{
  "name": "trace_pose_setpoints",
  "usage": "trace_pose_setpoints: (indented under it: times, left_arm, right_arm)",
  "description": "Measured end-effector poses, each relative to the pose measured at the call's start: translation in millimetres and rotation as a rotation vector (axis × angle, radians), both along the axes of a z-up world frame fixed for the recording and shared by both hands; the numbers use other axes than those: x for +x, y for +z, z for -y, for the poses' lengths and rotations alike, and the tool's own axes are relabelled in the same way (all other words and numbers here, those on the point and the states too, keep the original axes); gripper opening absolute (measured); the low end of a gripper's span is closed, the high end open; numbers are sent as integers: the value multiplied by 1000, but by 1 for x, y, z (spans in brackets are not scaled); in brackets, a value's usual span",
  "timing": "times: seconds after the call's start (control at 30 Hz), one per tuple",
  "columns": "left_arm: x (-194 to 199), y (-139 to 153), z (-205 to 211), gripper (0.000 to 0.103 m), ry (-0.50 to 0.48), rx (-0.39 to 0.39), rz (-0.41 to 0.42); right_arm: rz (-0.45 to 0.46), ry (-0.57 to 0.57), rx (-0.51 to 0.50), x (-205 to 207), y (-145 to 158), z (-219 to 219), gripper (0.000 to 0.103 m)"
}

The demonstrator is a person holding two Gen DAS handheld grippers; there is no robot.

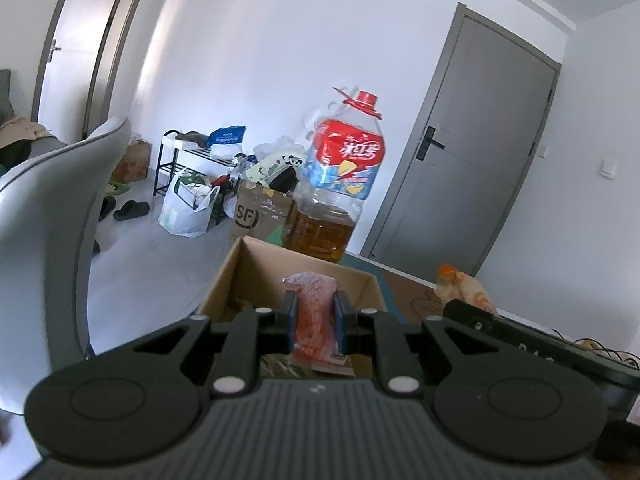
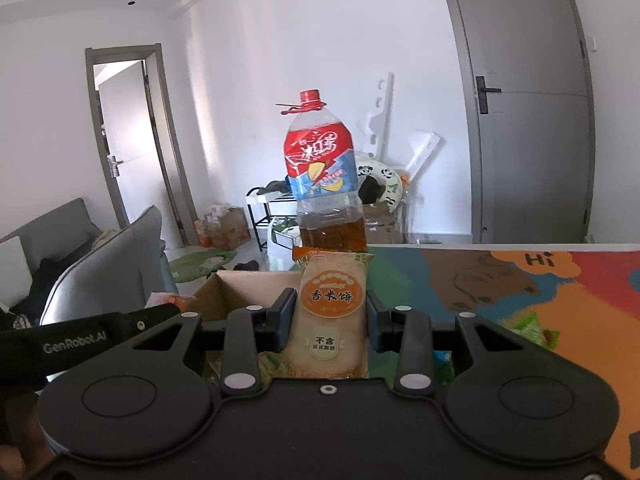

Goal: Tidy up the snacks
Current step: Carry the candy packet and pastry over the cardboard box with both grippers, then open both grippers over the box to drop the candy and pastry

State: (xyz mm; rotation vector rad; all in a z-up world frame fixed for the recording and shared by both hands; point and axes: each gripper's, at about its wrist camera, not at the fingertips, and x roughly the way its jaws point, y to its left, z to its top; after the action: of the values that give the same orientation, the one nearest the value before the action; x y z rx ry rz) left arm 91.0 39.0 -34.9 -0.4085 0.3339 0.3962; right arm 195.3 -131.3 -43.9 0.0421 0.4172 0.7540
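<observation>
The left hand-held gripper (image 1: 315,312) is clamped almost fully closed on a thin pink-orange snack packet (image 1: 314,314), which stands upright between its pads, above the near side of the cardboard box (image 1: 256,276). The right hand-held gripper (image 2: 327,312) is closed on a wider rice cracker packet (image 2: 330,308), pale with an orange oval label, held upright just to the right of the cardboard box. In the left wrist view the right hand-held gripper's black body and its packet show to the right of the box; in the right wrist view the left hand-held gripper's black body crosses in front of the box's left side.

The cardboard box sits open on the counter (image 2: 500,280), which is covered by a colourful cartoon mat. More packets lie inside the box, though they are too hidden to make out. Just beyond the box stands a large oil bottle (image 2: 326,184) with a red cap and red-and-blue label. Left of the box is a grey chair (image 1: 52,208). Far behind the box are a grey door (image 1: 472,152) and floor clutter.
</observation>
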Motion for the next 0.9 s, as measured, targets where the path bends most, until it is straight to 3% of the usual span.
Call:
trace_pose_setpoints:
  times: [0.43,0.63,0.8,0.9]
  left_arm:
    - [23,-9,-39,18,-20,-68,-50]
    - [21,-12,-46,23,12,-92,-49]
    - [16,-13,-47,38,26,-106,-49]
    - [11,-13,-45,50,26,-111,-39]
  right_arm:
    - [-27,40,-28,8,-4,-45,37]
    - [-41,52,-59,11,-9,-57,37]
    - [-31,57,-68,12,-10,-60,42]
    - [-30,41,-59,9,-9,-54,55]
